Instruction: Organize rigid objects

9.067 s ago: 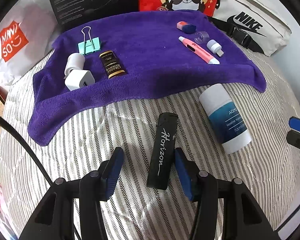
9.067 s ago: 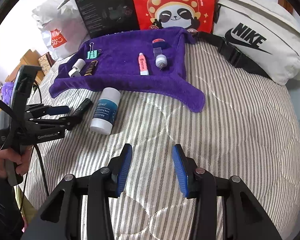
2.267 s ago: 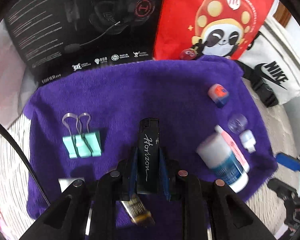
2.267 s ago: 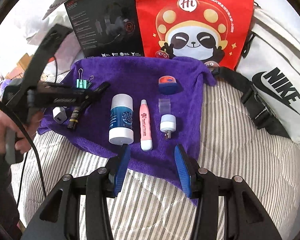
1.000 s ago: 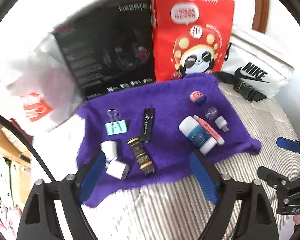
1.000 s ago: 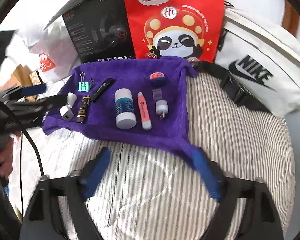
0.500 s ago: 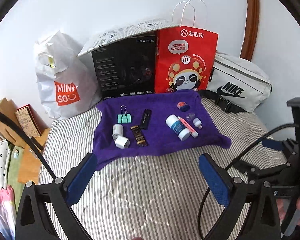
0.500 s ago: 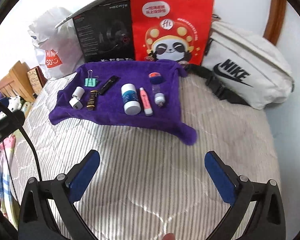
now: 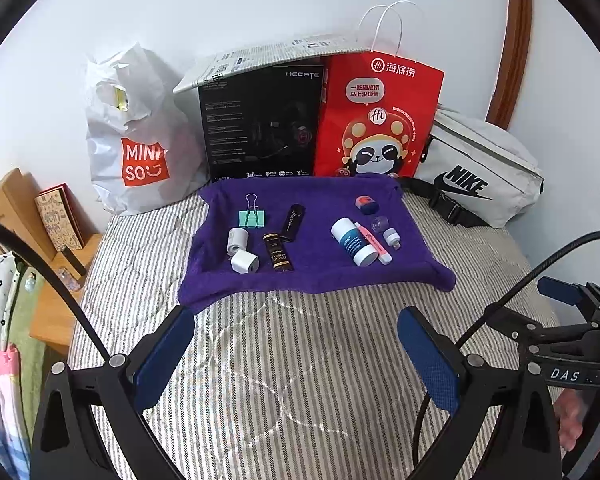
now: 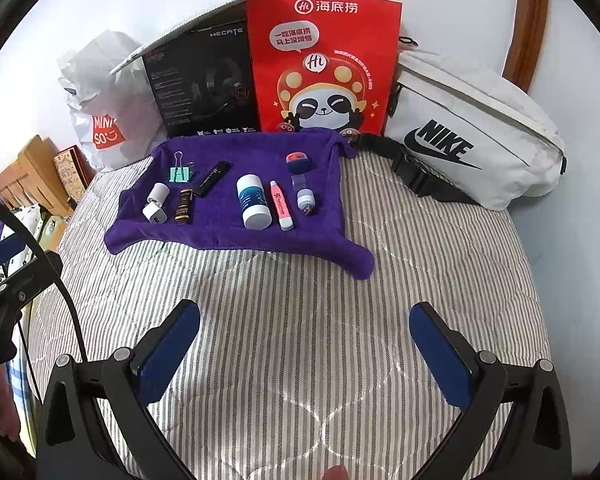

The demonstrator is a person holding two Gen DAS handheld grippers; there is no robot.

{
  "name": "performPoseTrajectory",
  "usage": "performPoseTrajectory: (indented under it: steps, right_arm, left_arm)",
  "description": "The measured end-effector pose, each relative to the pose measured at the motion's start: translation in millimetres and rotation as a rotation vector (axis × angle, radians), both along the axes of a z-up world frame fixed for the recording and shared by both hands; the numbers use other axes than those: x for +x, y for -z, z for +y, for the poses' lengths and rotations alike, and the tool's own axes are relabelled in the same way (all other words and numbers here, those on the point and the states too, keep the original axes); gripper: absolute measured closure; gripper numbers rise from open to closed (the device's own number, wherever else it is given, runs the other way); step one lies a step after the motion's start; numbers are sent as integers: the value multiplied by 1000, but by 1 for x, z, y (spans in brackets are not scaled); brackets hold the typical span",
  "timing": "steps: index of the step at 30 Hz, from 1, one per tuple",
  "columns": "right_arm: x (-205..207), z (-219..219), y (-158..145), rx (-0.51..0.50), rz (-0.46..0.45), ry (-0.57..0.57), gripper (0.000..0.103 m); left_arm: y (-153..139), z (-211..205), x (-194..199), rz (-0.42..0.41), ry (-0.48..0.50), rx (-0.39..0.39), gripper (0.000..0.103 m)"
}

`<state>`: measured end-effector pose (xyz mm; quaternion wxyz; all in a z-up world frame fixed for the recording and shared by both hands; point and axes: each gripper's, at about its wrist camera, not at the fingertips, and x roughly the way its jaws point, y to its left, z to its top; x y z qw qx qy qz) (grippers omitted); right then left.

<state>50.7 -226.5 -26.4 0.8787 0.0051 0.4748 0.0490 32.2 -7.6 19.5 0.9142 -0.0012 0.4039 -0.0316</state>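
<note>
A purple towel (image 9: 312, 272) (image 10: 220, 232) lies on the striped bed and holds all the small objects. On it are a teal binder clip (image 9: 252, 216), a black lighter (image 9: 293, 221) (image 10: 213, 178), a brown tube (image 9: 278, 257), two white chargers (image 9: 244, 261), a white and blue bottle (image 9: 351, 241) (image 10: 253, 201), a pink pen (image 9: 374, 243), a white USB plug (image 9: 391, 237) and an orange-blue eraser (image 9: 366, 204). My left gripper (image 9: 296, 354) is wide open and empty, well back from the towel. My right gripper (image 10: 304, 354) is wide open and empty too.
A white Miniso bag (image 9: 140, 152), a black Hecate box (image 9: 260, 124), a red panda bag (image 9: 376, 120) and a white Nike pouch (image 9: 476, 172) stand along the wall behind the towel. A wooden bedside stand (image 9: 28, 216) is at the left. Striped bedding (image 10: 300, 300) lies in front.
The left gripper carried the black lighter onto the towel and let it go; the bottle also reached the towel. Both grippers opened wide and pulled back from the towel.
</note>
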Motion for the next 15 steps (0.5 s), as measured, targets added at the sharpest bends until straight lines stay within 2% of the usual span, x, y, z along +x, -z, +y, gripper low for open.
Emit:
performPoseTrajectory:
  steps: [15]
  right_arm:
    - [-9,-4,-3,-2,-11,16,0]
  left_arm:
    - [1,5,-5,17,-5,9,0]
